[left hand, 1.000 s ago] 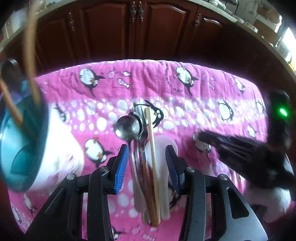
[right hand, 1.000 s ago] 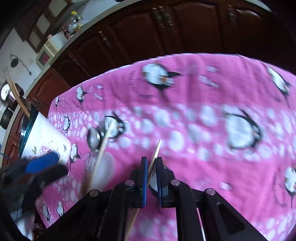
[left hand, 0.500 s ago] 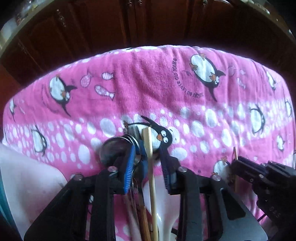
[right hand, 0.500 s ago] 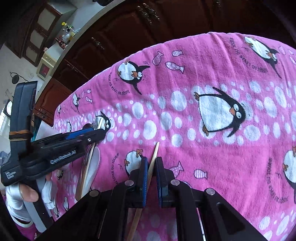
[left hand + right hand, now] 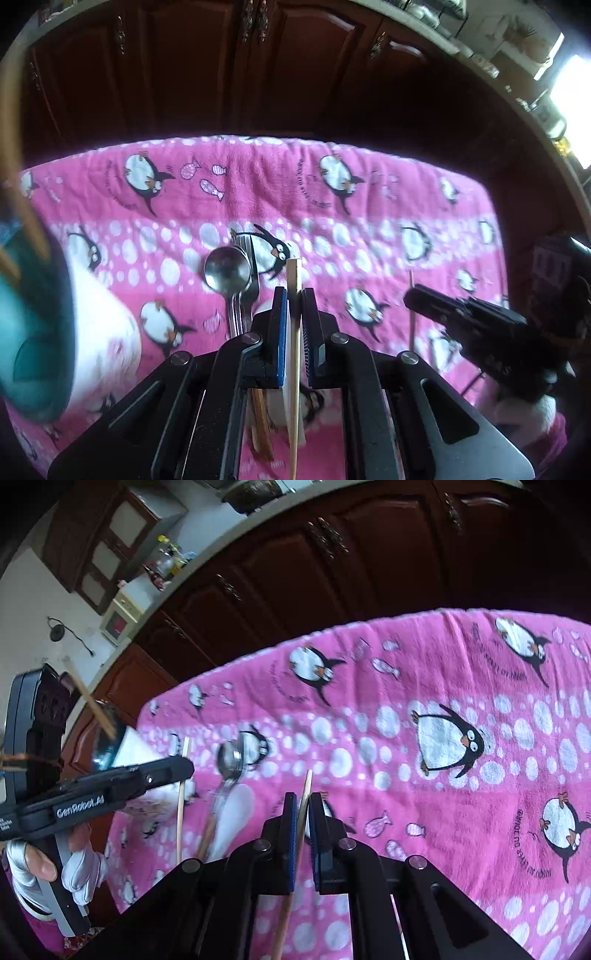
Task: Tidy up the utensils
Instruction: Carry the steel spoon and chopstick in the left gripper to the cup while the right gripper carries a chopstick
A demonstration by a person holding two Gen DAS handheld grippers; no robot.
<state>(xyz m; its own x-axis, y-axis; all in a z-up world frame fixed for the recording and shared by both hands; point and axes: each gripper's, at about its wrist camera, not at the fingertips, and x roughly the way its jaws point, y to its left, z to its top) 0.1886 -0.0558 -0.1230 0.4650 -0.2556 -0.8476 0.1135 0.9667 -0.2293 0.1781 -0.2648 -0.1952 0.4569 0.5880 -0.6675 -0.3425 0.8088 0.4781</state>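
My left gripper (image 5: 294,291) has a pale wooden chopstick (image 5: 293,269) between its blue pads; the jaws are closing and the pads press on it, holding it clear of the cloth. From the right wrist that same chopstick (image 5: 180,812) hangs from the left gripper (image 5: 184,766). My right gripper (image 5: 303,797) is shut on a second chopstick (image 5: 308,779), which slants up between its pads. On the pink penguin cloth (image 5: 369,206) lie a metal spoon (image 5: 227,273), a fork (image 5: 247,243), a white ceramic spoon (image 5: 236,812) and wooden handles (image 5: 258,417).
A white utensil holder (image 5: 99,332) with a teal inside stands at the left, chopsticks (image 5: 14,184) sticking out of it. Dark wooden cabinets (image 5: 258,74) run behind the cloth's far edge. A gloved hand (image 5: 81,871) holds the left gripper.
The left jaws went from wide around the utensil pile to closed on one chopstick and rose with it. The right gripper rose a little, still gripping its chopstick.
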